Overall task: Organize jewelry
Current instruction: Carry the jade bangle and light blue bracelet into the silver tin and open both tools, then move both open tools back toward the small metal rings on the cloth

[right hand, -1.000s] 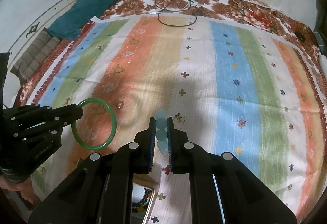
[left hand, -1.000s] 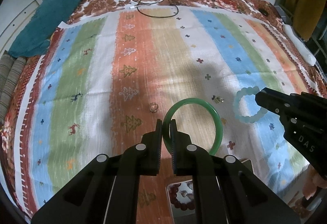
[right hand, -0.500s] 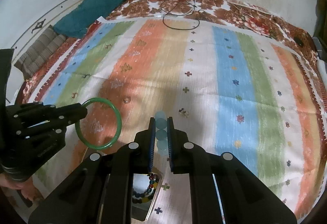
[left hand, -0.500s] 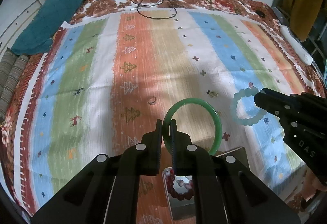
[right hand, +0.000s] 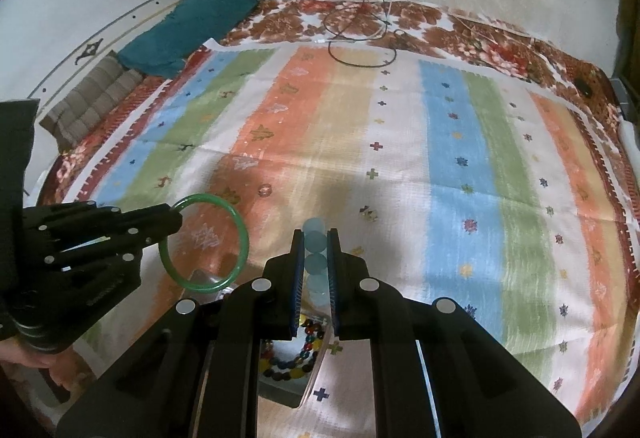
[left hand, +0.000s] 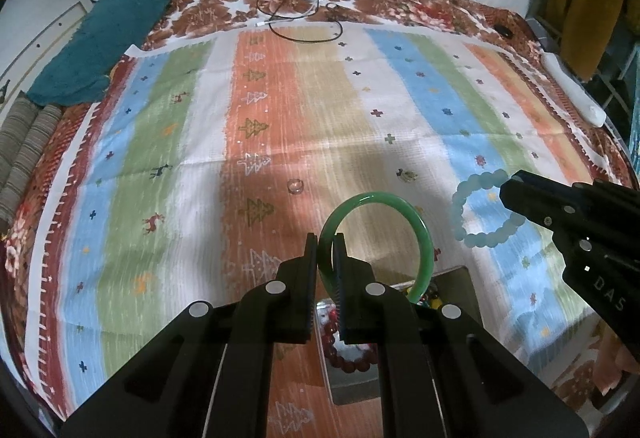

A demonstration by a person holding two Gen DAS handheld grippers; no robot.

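My left gripper point(left hand: 325, 242) is shut on a green bangle point(left hand: 424, 234) and holds it in the air above a clear box point(left hand: 456, 278); the bangle also shows in the right wrist view point(right hand: 236, 226). My right gripper point(right hand: 315, 238) is shut on a pale blue bead bracelet point(right hand: 315, 244), seen as a ring in the left wrist view point(left hand: 468, 206). The box holds a dark red bead bracelet point(left hand: 352, 362) and a multicoloured bead string point(right hand: 296, 358). A small ring point(left hand: 296, 186) and a small earring point(left hand: 407, 175) lie on the striped cloth point(left hand: 168, 142).
A teal cloth point(left hand: 100, 42) lies at the far left by folded striped cushions point(left hand: 24, 158). Black cables point(left hand: 304, 10) lie at the far edge near the wall. A white object point(left hand: 576, 98) lies at the right edge.
Both grippers have pulled back and up with the bangle and the blue bracelet still held. More of the box with the beads has come into view beneath them.
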